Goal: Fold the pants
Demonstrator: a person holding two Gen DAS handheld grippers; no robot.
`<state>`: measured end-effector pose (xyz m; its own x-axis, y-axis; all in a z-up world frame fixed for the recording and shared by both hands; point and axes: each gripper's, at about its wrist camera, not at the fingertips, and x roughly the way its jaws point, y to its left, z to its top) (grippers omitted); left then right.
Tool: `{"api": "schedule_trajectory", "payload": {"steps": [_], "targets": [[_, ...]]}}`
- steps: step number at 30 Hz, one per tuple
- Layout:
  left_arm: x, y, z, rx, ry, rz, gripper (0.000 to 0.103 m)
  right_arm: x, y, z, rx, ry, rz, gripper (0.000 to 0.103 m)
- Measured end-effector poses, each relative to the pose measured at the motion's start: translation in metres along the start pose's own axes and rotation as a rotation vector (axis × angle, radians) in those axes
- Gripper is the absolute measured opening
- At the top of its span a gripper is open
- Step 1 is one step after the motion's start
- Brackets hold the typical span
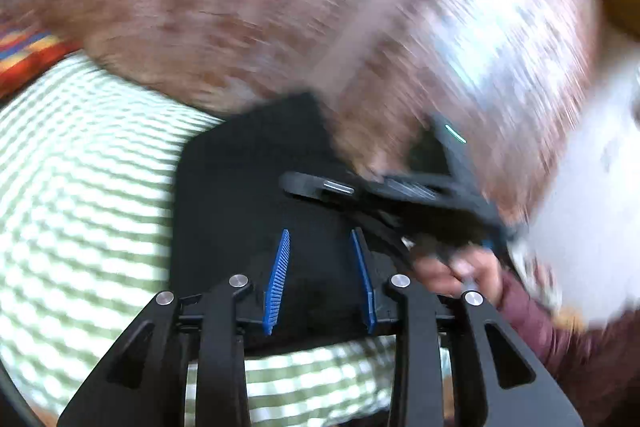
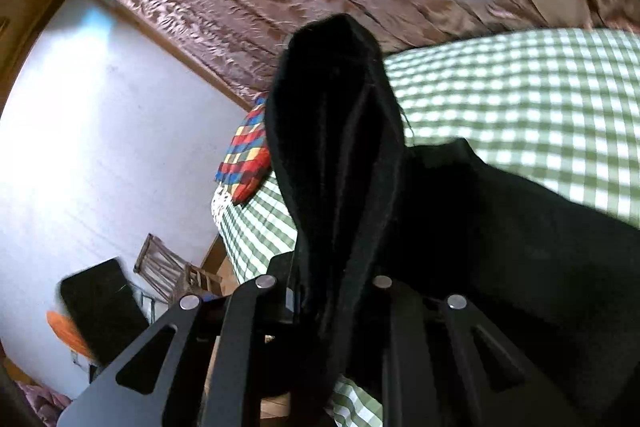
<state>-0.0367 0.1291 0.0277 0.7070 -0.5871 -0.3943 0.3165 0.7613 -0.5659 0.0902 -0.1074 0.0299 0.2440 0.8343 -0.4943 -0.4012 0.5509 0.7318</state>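
one pair of black pants (image 2: 500,227) lay on the green-checked bedcover (image 2: 540,107), a bunched fold standing up toward 12 o'clock through the right gripper (image 2: 332,291), whose jaws looked clamped on it. the left gripper (image 1: 320,279) hung over the cloth, jaws apart, blue pads (image 1: 278,279) bare. soft, limp, light fabric by the look; best pinched at a hem or waistband edge. two grippers, one checked cushion (image 2: 246,163) at 9 o'clock.
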Motion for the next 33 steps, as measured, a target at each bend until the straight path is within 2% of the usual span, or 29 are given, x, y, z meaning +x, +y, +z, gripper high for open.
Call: {"api": "schedule_trajectory", "payload": {"steps": [3, 6, 9, 12, 16, 19, 23, 26, 28, 30, 33], "targets": [[-0.015, 0.042, 0.004, -0.099, -0.03, 0.167, 0.03, -0.001, 0.012, 0.005, -0.033, 0.001, 0.009, 0.014], [-0.01, 0.062, 0.004, -0.139, -0.024, 0.232, 0.03, -0.011, 0.022, 0.007, -0.058, -0.009, 0.02, 0.014], [0.006, 0.065, 0.003, -0.153, 0.0, 0.229, 0.03, -0.029, 0.025, 0.006, -0.075, -0.028, 0.017, 0.014], [0.031, 0.055, 0.003, -0.119, 0.048, 0.199, 0.03, -0.054, 0.021, 0.005, -0.075, -0.054, 0.006, 0.014], [0.068, 0.029, -0.005, -0.062, 0.133, 0.117, 0.03, -0.092, 0.004, -0.001, -0.059, -0.09, -0.025, 0.014], [0.09, 0.011, -0.014, -0.017, 0.207, 0.067, 0.03, -0.115, -0.021, -0.009, -0.034, -0.092, -0.085, 0.014], [0.114, -0.008, -0.032, 0.035, 0.307, 0.019, 0.03, -0.137, -0.08, -0.032, 0.073, -0.088, -0.195, 0.014], [0.125, -0.019, -0.042, 0.068, 0.349, -0.001, 0.03, -0.145, -0.119, -0.05, 0.144, -0.076, -0.245, 0.014], [0.131, -0.024, -0.043, 0.08, 0.365, -0.011, 0.03, -0.145, -0.139, -0.06, 0.173, -0.065, -0.266, 0.014], [0.136, -0.027, -0.043, 0.079, 0.376, -0.019, 0.03, -0.142, -0.156, -0.069, 0.204, -0.062, -0.279, 0.019], [0.139, -0.031, -0.048, 0.119, 0.386, 0.006, 0.03, -0.147, -0.17, -0.078, 0.252, -0.092, -0.229, 0.024]]}}
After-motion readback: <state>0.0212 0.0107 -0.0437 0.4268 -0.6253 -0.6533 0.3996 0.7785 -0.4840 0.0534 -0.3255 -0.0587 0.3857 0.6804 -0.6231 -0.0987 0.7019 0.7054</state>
